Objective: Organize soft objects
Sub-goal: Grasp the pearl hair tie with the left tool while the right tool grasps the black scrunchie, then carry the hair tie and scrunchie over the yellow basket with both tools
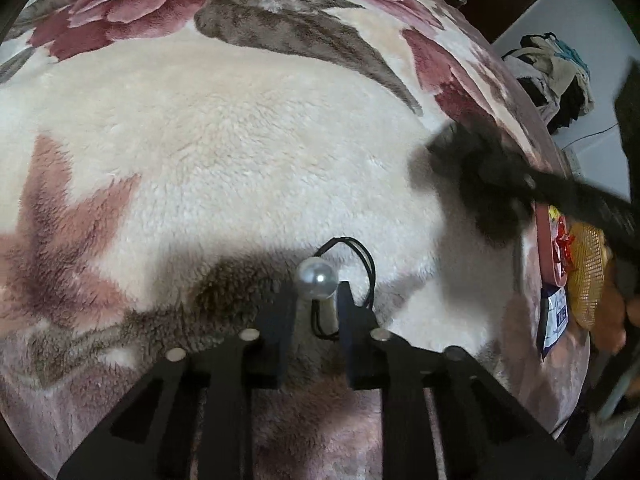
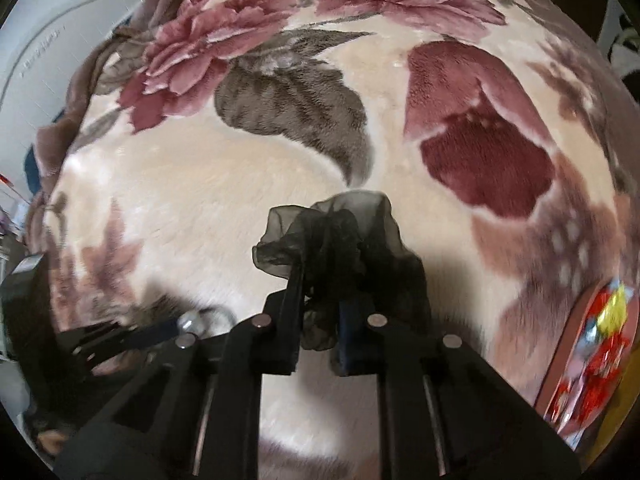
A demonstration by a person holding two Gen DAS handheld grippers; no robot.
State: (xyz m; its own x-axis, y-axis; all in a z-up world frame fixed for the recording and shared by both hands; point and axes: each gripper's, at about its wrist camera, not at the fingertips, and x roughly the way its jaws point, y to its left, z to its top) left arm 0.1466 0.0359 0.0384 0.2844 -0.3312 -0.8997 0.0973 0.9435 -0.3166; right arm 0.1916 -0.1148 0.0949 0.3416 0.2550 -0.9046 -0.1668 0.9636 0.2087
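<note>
A bed (image 1: 240,152) carries everything here, spread with a plush fleece blanket (image 2: 208,184) in cream, printed with big dusty-pink flowers and grey-brown leaves. The pile looks thick and soft, and the blanket runs ahead of both grippers and out to either side. Off to the right of the right gripper (image 2: 316,312), at the bed's edge, lies a flat pink-rimmed pack (image 2: 592,364) with a red and yellow print. The left wrist view shows the same pack (image 1: 554,248) far right of the left gripper (image 1: 318,300).
</note>
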